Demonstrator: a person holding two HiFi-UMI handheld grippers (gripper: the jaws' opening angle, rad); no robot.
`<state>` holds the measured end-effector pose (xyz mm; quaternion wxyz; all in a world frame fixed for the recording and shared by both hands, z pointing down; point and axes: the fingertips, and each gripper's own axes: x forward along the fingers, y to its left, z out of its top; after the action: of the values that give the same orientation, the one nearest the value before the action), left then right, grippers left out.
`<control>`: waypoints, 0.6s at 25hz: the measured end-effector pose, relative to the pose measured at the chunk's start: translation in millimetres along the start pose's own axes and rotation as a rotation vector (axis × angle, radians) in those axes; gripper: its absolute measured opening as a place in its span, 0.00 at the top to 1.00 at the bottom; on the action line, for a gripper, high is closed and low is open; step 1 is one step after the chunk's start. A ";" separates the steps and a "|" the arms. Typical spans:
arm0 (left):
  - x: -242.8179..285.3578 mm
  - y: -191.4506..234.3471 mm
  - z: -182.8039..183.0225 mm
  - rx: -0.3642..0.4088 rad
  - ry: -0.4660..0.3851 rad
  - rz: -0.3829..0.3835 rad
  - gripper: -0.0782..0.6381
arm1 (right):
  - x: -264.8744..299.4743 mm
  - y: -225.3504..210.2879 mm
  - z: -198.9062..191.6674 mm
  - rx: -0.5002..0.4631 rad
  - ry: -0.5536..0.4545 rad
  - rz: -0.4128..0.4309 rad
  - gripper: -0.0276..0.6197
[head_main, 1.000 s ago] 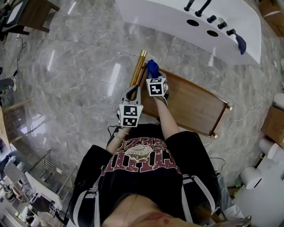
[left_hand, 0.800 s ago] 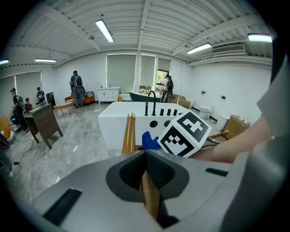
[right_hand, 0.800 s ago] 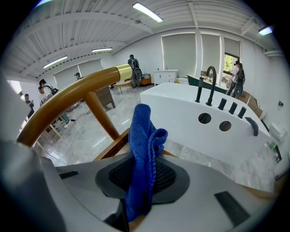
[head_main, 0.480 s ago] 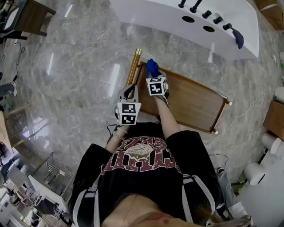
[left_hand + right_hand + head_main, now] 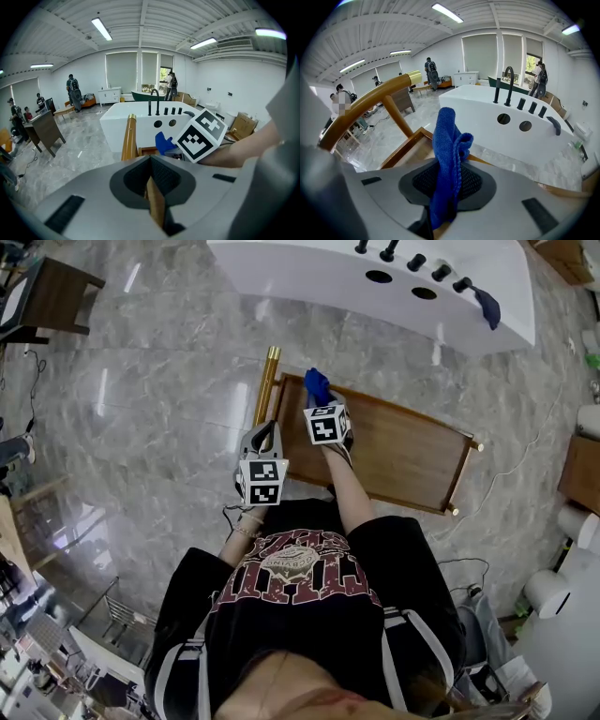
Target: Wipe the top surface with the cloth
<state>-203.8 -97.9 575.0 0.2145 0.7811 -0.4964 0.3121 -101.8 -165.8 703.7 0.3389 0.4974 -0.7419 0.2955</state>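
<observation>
A low wooden trolley with a flat brown top (image 5: 403,457) stands on the marble floor in the head view. Its gold handle bar (image 5: 263,382) runs along the left end. My right gripper (image 5: 321,399) is shut on a blue cloth (image 5: 317,384) over the top's far left corner. In the right gripper view the cloth (image 5: 449,150) stands up bunched between the jaws of the right gripper (image 5: 445,199). My left gripper (image 5: 264,433) is at the near left corner. In the left gripper view it (image 5: 155,199) is shut on a thin wooden edge of the trolley (image 5: 156,208).
A white bathtub (image 5: 309,276) with black taps lies just beyond the trolley, a second dark blue cloth (image 5: 487,307) on its rim. Cardboard boxes and white rolls (image 5: 572,521) stand at the right. A dark wooden table (image 5: 56,292) is at the far left.
The whole picture has drifted left and slightly down with the head. Both grippers keep the same hold and the same place against the trolley.
</observation>
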 end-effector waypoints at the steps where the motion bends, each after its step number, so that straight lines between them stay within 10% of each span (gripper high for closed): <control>1: 0.3 -1.8 1.1 0.009 -0.002 -0.001 0.82 | -1.1 -2.3 -1.7 0.003 0.001 -0.002 0.82; 15: 12.6 -42.4 5.5 0.049 0.027 -0.111 0.82 | -9.9 -16.1 -10.0 0.032 0.003 0.000 0.82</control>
<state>-159.8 -91.9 578.8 0.2189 0.8083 -0.4414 0.3223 -81.9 -158.1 703.3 0.3321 0.5025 -0.7365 0.3080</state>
